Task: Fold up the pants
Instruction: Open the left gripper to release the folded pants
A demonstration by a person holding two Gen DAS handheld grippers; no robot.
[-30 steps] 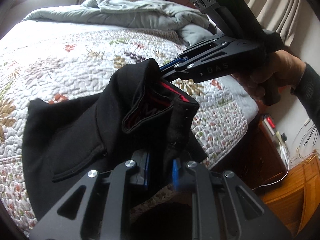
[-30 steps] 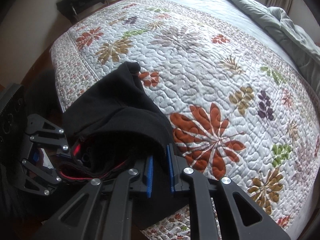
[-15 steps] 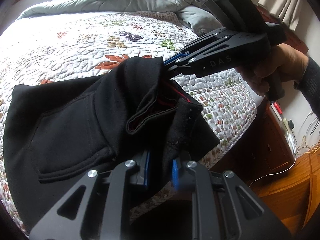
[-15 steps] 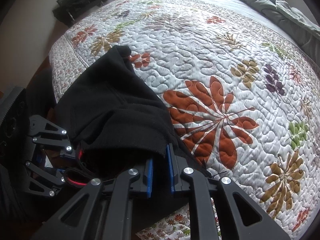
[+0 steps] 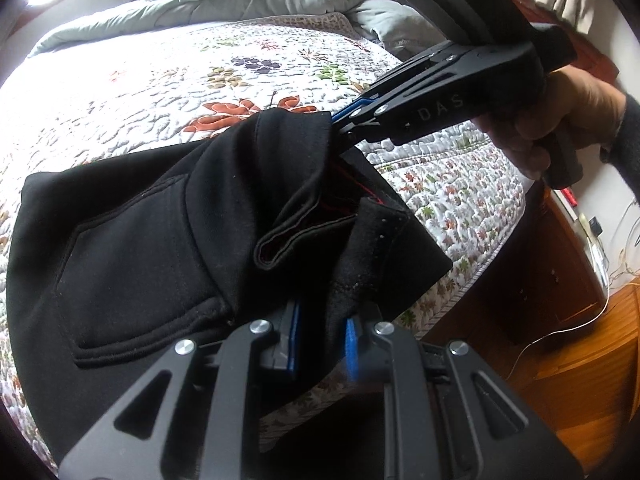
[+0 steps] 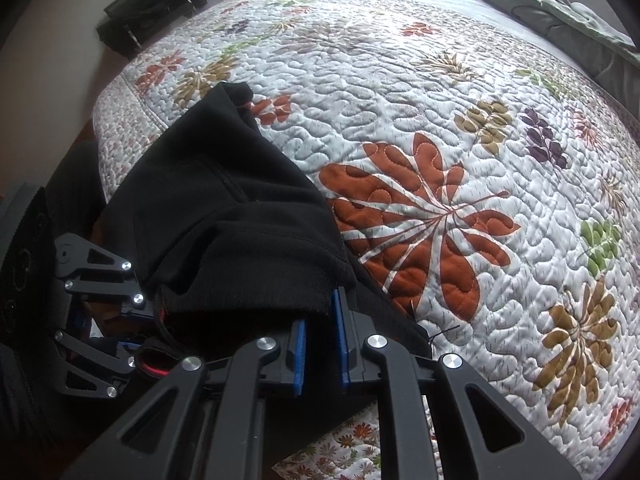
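The blue fingers (image 5: 294, 336) of the left gripper (image 5: 322, 338) squeeze a thick bunch of black cloth at the top band of the pants (image 5: 160, 240), and the cloth fills the space between them. The right gripper (image 6: 322, 344) also pinches the band, with black cloth caught between its blue pads (image 6: 299, 354). In the left view the right gripper (image 5: 340, 122) bites the far corner of the band, and a hand (image 5: 560, 120) holds its handle. A little red shows inside the open band. The pants lie on the flowery quilt (image 6: 440, 120) near the side edge of the bed, with a pocket facing up, and the band end is lifted off the quilt close to that edge. A gray blanket (image 5: 248, 0) is bunched up at the far end of the bed. A brown wooden floor (image 5: 600, 352) shows past the bed edge.
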